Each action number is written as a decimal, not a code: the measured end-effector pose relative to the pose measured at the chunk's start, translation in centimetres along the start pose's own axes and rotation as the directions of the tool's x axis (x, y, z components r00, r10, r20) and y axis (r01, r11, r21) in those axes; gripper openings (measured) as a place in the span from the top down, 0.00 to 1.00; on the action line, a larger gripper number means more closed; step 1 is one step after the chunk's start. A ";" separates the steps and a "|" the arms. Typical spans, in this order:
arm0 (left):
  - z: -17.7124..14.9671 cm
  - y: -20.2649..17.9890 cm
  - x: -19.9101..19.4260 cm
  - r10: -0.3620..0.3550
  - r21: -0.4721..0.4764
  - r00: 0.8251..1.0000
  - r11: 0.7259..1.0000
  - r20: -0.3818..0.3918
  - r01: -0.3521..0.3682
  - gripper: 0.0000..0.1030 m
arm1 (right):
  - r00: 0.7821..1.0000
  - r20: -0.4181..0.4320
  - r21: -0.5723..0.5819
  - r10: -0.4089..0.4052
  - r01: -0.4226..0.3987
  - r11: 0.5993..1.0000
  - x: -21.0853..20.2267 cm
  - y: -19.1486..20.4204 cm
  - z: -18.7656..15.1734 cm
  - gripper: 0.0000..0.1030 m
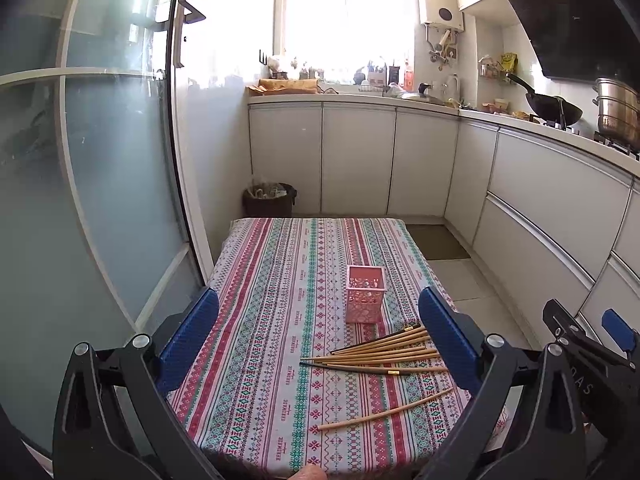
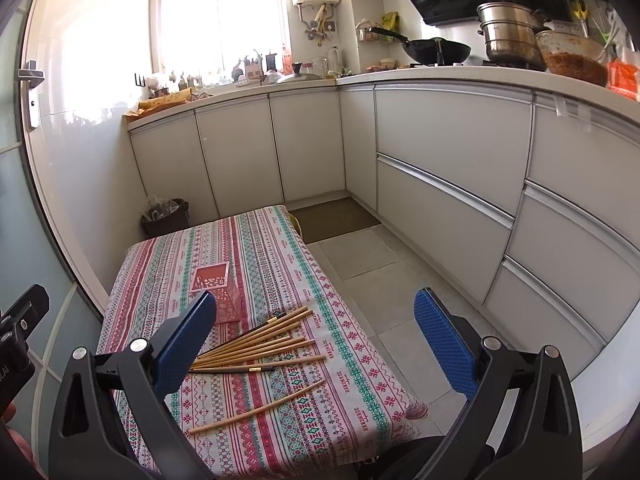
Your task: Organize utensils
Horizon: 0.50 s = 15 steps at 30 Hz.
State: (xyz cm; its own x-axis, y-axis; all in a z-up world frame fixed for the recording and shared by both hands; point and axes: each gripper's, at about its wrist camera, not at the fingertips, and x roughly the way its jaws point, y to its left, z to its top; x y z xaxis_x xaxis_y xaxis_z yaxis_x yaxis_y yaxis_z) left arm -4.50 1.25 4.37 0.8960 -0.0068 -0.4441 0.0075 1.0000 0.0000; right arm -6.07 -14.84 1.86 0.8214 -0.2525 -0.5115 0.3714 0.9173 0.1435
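A pink perforated holder (image 1: pixel 365 294) (image 2: pixel 218 292) stands upright and empty on the patterned tablecloth (image 1: pixel 272 304) (image 2: pixel 344 380). Just in front of it lies a fanned pile of several wooden chopsticks (image 1: pixel 384 352) (image 2: pixel 260 346), with one dark chopstick across them. A single chopstick (image 1: pixel 386 409) (image 2: pixel 256 408) lies apart, nearer to me. My left gripper (image 1: pixel 319 340) is open above the table, holding nothing. My right gripper (image 2: pixel 316 340) is open too, hovering over the table's right side; its left finger (image 2: pixel 184 344) hides the pile's near ends.
White kitchen cabinets (image 2: pixel 440 184) run along the back and right, with a wok (image 2: pixel 436 50) and pots on the counter. A dark bin (image 1: pixel 269 199) sits behind the table. A frosted glass door (image 1: pixel 100 160) stands at the left. Tiled floor (image 2: pixel 372 264) lies to the right of the table.
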 end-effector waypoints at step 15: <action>0.0 0.0 0.4 -0.008 -0.001 1.000 1.000 -0.014 0.008 0.07 | 1.000 -0.014 0.001 0.003 -0.003 1.000 0.3 0.2 -0.2 0.06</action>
State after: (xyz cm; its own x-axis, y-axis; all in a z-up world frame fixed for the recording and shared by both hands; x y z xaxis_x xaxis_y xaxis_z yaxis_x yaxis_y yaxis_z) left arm -4.12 1.23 4.21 0.8894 -0.0148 -0.4570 0.0143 0.9999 -0.0045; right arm -5.81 -14.72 1.58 0.8163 -0.2458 -0.5227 0.3696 0.9177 0.1456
